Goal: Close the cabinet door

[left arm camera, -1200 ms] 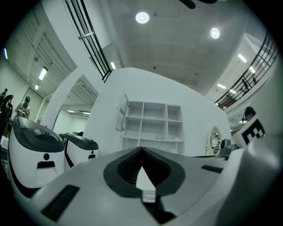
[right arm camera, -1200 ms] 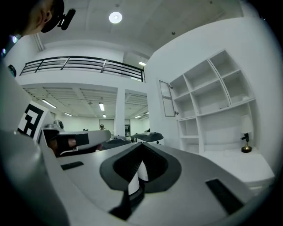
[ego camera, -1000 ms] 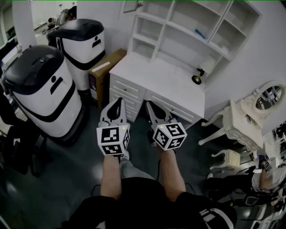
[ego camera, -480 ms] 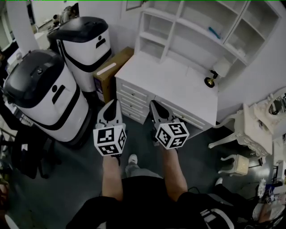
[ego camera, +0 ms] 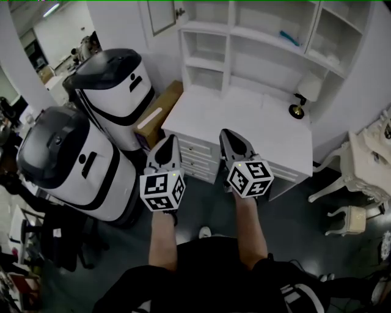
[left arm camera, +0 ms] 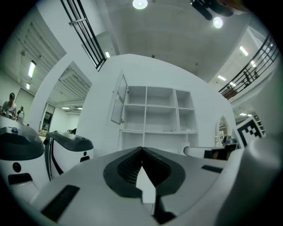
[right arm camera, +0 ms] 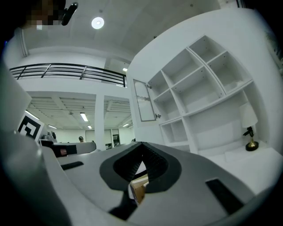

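Observation:
A white desk carries a white shelf unit. The unit's cabinet door stands swung open at the upper left; it also shows as a framed door in the left gripper view and as the same door in the right gripper view. My left gripper is shut and empty, held level over the desk's front left corner. My right gripper is shut and empty beside it, over the desk's front edge. Both point at the shelves, well short of the door.
Two large white-and-black machines stand left of the desk, with a cardboard box wedged between them and it. A small lamp sits on the desk's right. An ornate white stool and vanity table stand at the right.
Both grippers have moved forward together toward the desk and shelves, staying shut. The desk and open door now sit nearer and more central in the head view.

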Demonstrator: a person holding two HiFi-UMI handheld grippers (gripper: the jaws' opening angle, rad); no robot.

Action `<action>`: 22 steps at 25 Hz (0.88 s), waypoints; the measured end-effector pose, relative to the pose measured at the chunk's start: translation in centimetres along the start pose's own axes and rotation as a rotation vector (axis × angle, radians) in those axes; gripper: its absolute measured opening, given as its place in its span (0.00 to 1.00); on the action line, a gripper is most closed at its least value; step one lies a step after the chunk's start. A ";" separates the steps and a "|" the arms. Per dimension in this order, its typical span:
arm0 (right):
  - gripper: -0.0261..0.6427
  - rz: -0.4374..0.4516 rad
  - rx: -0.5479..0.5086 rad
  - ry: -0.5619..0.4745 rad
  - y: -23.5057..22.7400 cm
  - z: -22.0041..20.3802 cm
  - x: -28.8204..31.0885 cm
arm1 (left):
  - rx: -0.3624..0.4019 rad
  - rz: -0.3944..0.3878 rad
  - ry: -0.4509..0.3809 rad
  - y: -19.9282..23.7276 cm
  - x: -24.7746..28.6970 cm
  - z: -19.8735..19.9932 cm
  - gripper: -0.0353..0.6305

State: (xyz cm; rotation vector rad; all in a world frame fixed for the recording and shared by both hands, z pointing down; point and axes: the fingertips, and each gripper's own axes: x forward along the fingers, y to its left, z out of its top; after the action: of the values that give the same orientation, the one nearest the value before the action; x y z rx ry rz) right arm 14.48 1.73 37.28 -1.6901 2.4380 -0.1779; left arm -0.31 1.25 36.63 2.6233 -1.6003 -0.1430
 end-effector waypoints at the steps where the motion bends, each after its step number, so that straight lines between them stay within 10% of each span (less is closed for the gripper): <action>1: 0.07 -0.010 -0.002 -0.017 -0.8 0.7 0.3 | 0.005 -0.014 -0.010 -0.4 0.8 0.4 0.07; 22: 0.07 0.037 -0.015 0.003 -3.0 -0.3 8.6 | -0.010 0.035 -0.053 4.6 6.4 1.2 0.07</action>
State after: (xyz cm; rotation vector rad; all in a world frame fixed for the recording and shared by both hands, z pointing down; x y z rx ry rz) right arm 14.24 -7.35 37.59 -1.6505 2.4766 -0.1584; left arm -1.58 -6.53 35.62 2.6037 -1.6570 -0.2194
